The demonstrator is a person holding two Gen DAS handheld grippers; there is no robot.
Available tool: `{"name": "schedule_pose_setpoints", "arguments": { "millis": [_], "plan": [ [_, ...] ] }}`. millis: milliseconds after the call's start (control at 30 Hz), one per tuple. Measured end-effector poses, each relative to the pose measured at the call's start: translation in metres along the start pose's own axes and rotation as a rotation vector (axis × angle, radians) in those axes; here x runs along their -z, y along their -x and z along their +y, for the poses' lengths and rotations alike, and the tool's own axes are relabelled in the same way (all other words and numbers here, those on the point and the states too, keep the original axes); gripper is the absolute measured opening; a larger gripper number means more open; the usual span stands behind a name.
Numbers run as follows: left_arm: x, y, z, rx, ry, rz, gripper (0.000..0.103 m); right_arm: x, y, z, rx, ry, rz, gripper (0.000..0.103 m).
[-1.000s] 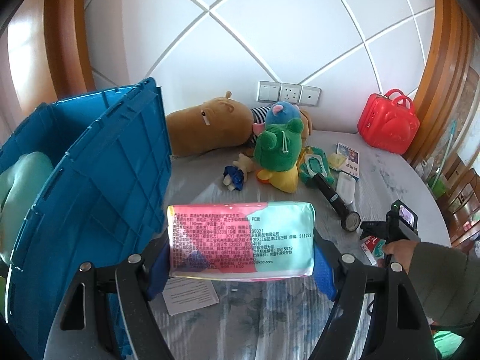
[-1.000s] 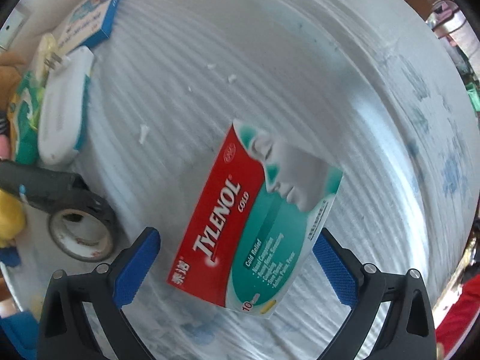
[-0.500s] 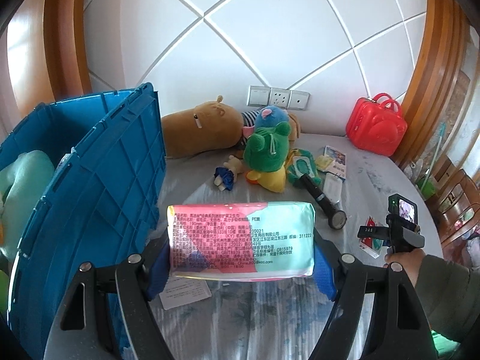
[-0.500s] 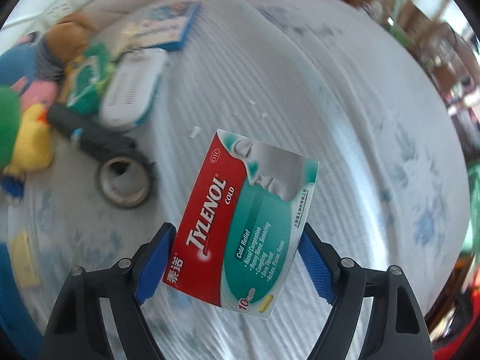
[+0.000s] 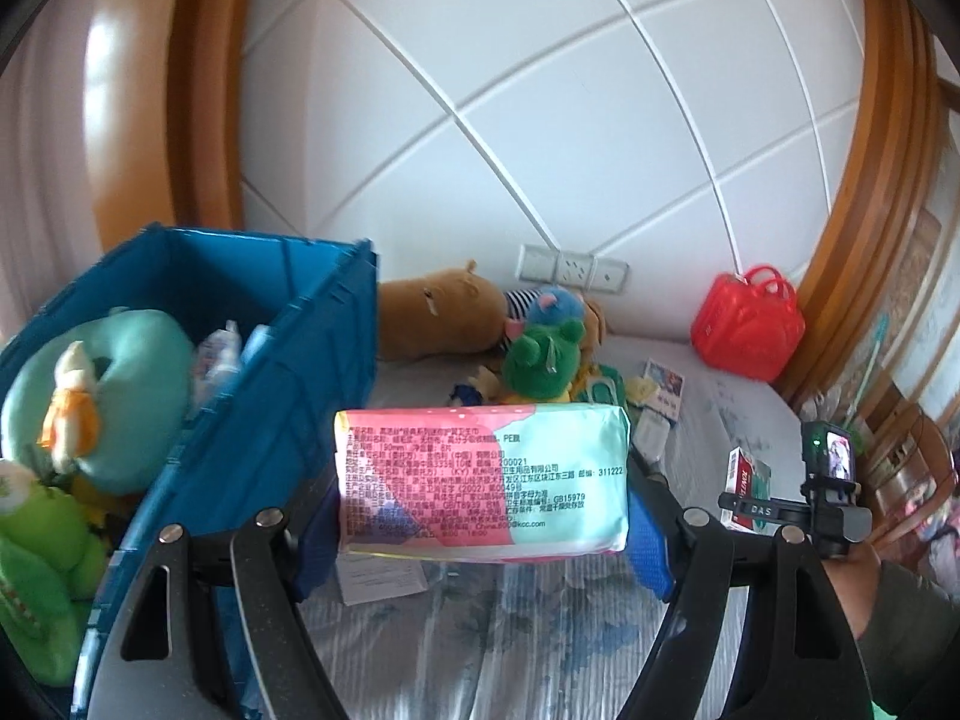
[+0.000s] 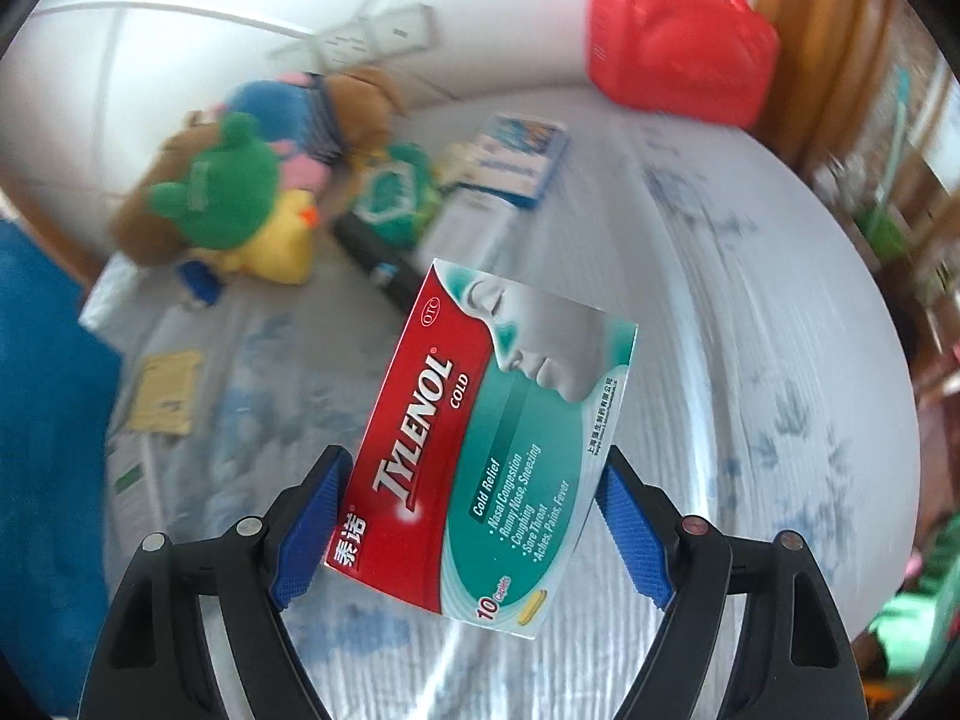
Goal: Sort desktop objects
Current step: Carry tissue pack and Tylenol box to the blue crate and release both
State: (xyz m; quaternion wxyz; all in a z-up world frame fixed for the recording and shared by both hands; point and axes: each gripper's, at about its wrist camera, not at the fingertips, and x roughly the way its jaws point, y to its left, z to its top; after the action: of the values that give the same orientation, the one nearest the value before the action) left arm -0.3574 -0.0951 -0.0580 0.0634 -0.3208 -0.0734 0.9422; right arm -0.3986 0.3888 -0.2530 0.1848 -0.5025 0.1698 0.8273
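Observation:
My left gripper [image 5: 480, 534] is shut on a pink and mint soft pack [image 5: 483, 480], held in the air to the right of the blue crate [image 5: 300, 372]. The crate holds a teal neck pillow [image 5: 96, 396] and a green plush. My right gripper [image 6: 474, 528] is shut on a red and teal Tylenol Cold box [image 6: 480, 450], lifted above the table. In the left wrist view, the right gripper [image 5: 750, 507] shows at the right with the box [image 5: 747, 480] in it.
On the table [image 6: 750, 312] lie a brown plush [image 5: 444, 312], a green frog plush [image 6: 222, 192], a black flashlight [image 6: 372, 252], a blue and white box [image 6: 516, 162], a red toy case [image 6: 678, 36] and a yellow card [image 6: 162, 393].
My right gripper closed on the Tylenol box and lifted it off the table. My left gripper rose with the pack, so the inside of the crate now shows.

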Motion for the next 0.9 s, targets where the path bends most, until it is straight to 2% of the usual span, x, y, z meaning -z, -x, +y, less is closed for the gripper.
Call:
{"name": "schedule_pose_setpoints", "arguments": {
  "millis": [167, 300, 367, 533, 667, 900],
  "plan": [
    [-0.015, 0.036, 0.040, 0.002, 0.032, -0.076, 0.077, -0.019, 0.050, 0.062, -0.092, 0.088, -0.069, 0.081],
    [-0.032, 0.067, 0.078, 0.003, 0.025, -0.131, 0.077, -0.034, 0.092, 0.129, -0.150, 0.197, -0.144, 0.081],
    [-0.041, 0.080, 0.098, -0.007, 0.015, -0.150, 0.077, -0.039, 0.116, 0.178, -0.177, 0.279, -0.192, 0.081],
    [-0.060, 0.097, 0.155, -0.024, 0.021, -0.168, 0.077, -0.042, 0.154, 0.287, -0.235, 0.430, -0.249, 0.081],
    [-0.064, 0.100, 0.199, -0.032, 0.035, -0.168, 0.077, -0.042, 0.166, 0.368, -0.290, 0.500, -0.234, 0.082],
    [-0.060, 0.089, 0.251, -0.019, 0.033, -0.130, 0.077, -0.031, 0.191, 0.478, -0.332, 0.602, -0.256, 0.081]
  ]
}}
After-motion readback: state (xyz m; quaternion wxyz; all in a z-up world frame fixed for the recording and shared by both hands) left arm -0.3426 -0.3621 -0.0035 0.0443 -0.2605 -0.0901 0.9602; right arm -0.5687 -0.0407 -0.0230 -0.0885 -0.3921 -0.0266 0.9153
